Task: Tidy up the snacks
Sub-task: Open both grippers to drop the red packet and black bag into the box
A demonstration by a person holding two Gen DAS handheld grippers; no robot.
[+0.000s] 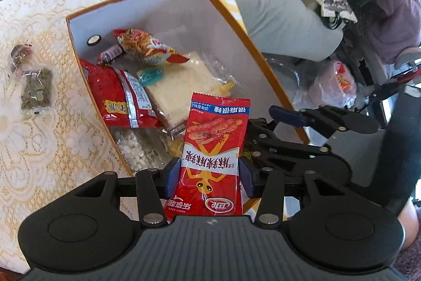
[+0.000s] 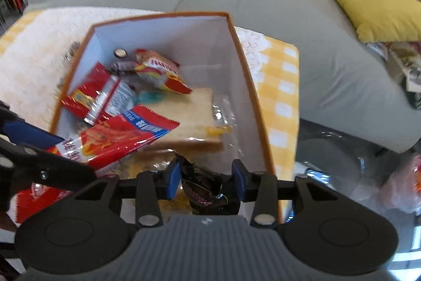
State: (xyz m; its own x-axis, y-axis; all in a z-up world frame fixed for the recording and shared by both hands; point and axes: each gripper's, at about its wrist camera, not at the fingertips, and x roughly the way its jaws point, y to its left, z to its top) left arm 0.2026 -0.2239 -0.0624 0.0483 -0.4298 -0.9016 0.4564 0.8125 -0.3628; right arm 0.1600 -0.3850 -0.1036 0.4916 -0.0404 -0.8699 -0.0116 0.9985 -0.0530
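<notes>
While the orange-rimmed cardboard box with white inner walls [image 1: 231,17] sits on the cream lace tablecloth [image 1: 39,128], the left gripper [image 1: 209,179] hangs over the box's near edge, its blue pads pinching a red foil snack packet printed with spicy strips [image 1: 214,149] that stands upright between them. Beside it, also at the box's near edge, the right gripper [image 2: 206,182] has a dark crinkled wrapper with a purple edge [image 2: 200,191] between its blue pads; the motion-blurred view does not settle whether the pads press on it. Inside the box lie a clear-wrapped slice of white bread [image 1: 179,88], a large red bag with a silver seam [image 1: 118,96], a red-and-yellow noodle-print packet [image 1: 147,46] and a clear bag of small white pieces [image 1: 136,149]. Left of the box, two small clear-wrapped dark sweets [image 1: 35,88] rest on the tablecloth.
</notes>
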